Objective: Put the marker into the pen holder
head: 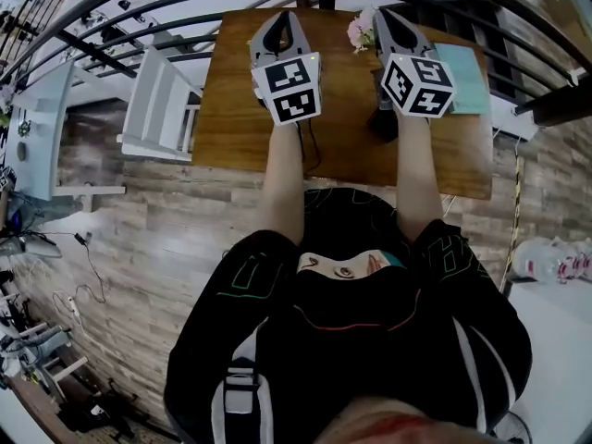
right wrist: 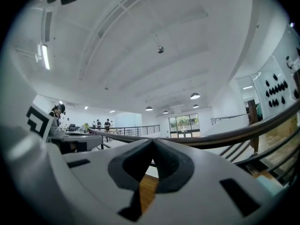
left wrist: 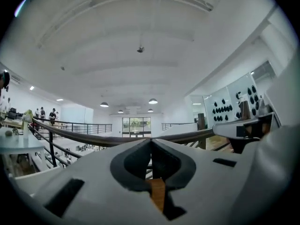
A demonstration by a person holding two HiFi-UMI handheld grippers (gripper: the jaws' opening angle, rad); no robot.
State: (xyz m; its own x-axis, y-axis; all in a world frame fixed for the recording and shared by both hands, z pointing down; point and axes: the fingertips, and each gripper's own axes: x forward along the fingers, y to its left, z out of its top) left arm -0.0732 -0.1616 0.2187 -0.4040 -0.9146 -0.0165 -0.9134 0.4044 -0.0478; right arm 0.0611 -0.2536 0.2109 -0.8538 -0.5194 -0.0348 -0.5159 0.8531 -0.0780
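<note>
My left gripper (head: 287,17) and right gripper (head: 383,15) hover over the worktop (head: 231,109), jaws pressed together, empty. I can't spot the marker on the worktop; a dark object (head: 381,128), maybe the holder, stands right of its centre. Descending blind could topple it.

Wooden table (head: 240,109) – grey plank floor (head: 157,239) – railing (head: 139,17).

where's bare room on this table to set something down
Bare wood: the left of the table, between the left gripper and the white chair, and along its near edge. Crowded far right: pink flowers, teal pad, dark object under the right gripper.
</note>
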